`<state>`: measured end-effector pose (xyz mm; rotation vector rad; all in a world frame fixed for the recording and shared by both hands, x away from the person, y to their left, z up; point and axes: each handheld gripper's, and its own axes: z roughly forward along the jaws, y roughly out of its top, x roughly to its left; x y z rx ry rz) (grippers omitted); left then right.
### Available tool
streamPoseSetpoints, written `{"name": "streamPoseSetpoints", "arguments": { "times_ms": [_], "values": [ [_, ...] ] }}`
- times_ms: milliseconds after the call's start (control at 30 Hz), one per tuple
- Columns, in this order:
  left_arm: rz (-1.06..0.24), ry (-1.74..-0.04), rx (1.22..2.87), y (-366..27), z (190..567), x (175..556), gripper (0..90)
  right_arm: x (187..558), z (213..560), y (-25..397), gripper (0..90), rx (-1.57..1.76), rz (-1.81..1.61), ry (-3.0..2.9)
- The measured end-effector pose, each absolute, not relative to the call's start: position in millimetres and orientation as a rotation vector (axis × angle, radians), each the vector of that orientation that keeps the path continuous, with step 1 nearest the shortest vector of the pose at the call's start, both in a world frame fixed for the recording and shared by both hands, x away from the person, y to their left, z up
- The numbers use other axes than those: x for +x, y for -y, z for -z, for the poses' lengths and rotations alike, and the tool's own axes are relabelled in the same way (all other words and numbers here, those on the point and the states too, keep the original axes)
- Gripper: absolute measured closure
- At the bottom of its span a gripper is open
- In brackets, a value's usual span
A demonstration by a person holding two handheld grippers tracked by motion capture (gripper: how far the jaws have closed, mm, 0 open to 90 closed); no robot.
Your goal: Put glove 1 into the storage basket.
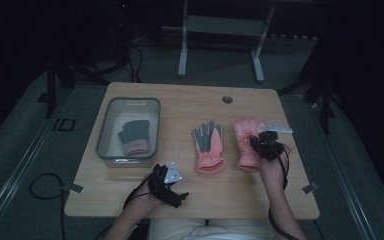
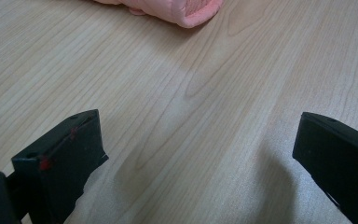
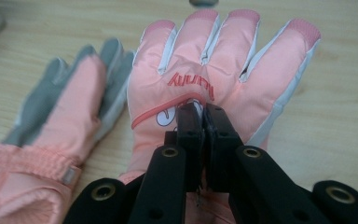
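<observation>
Pink ski glove (image 3: 214,74) laid flat on desk (image 1: 190,100), back fabric pinched by clenched right gripper (image 3: 204,112). Left gripper (image 2: 196,154) held released, idle. Thin pinch: fabric may be lost when lifted.

Pink glove (image 3: 223,70) with red lettering, pink-and-grey glove (image 3: 60,112), black gripper (image 3: 204,122), pale wood-grain table (image 3: 335,121).

High view dim, edges nearly black, table (image 1: 190,100) palely lit. Gripper views brighter; soft shadows under jaws; near jaws blurred, glove (image 3: 214,70) fairly sharp.
</observation>
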<state>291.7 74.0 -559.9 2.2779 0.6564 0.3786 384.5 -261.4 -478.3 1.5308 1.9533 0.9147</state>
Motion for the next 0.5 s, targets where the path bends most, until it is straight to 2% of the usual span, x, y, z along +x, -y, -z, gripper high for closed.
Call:
{"name": "streamPoseSetpoints", "arguments": {
  "times_ms": [300, 500],
  "values": [
    [-0.38, -0.659, 2.278, -74, 560, 292, 1.5, 401, 513, 260, 85.5, 1.577, -0.844, -1.995],
    [-0.382, -0.658, 2.279, -74, 560, 291, 1.5, 405, 525, 260, 83.3, 1.584, -0.854, -2.001]
  ]
}}
